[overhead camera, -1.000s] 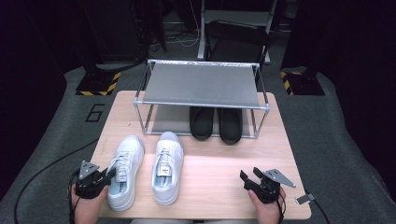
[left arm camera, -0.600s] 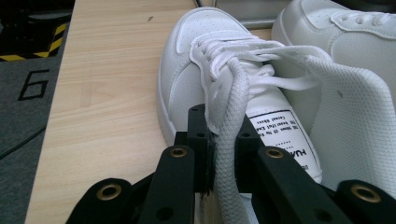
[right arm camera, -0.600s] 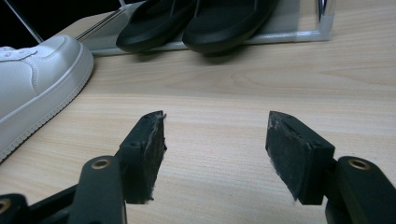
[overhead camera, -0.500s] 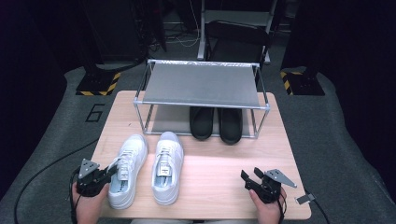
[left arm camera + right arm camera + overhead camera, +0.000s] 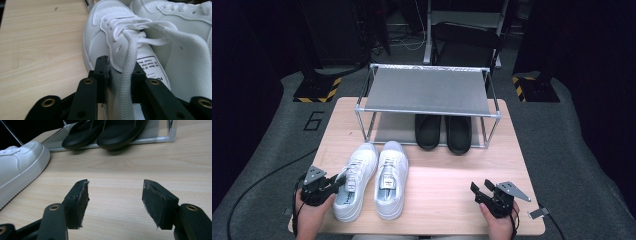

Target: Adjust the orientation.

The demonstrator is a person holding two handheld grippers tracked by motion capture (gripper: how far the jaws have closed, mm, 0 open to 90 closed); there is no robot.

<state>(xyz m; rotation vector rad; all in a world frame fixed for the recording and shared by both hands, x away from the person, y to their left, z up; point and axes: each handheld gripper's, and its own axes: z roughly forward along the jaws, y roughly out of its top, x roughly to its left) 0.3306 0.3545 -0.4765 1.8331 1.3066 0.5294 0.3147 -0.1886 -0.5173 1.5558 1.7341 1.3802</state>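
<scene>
Two white sneakers stand side by side at the table's front left, the left sneaker (image 5: 357, 185) beside the right sneaker (image 5: 391, 180). My left gripper (image 5: 338, 182) is at the left sneaker's (image 5: 100, 37) outer side. Its jaws (image 5: 121, 66) have just been opening and straddle the shoe's side wall and a white lace (image 5: 128, 75), with the pads no longer clamped tight. At the front right my right gripper (image 5: 477, 190) rests low over bare wood, and its jaws (image 5: 116, 188) stand wide open with nothing between them.
A metal shoe rack (image 5: 427, 90) stands at the back of the wooden table (image 5: 442, 170). A pair of black slippers (image 5: 444, 131) sits on its lower level, also seen as black slippers (image 5: 105, 132) ahead of my right gripper. Black cables trail off the front corners.
</scene>
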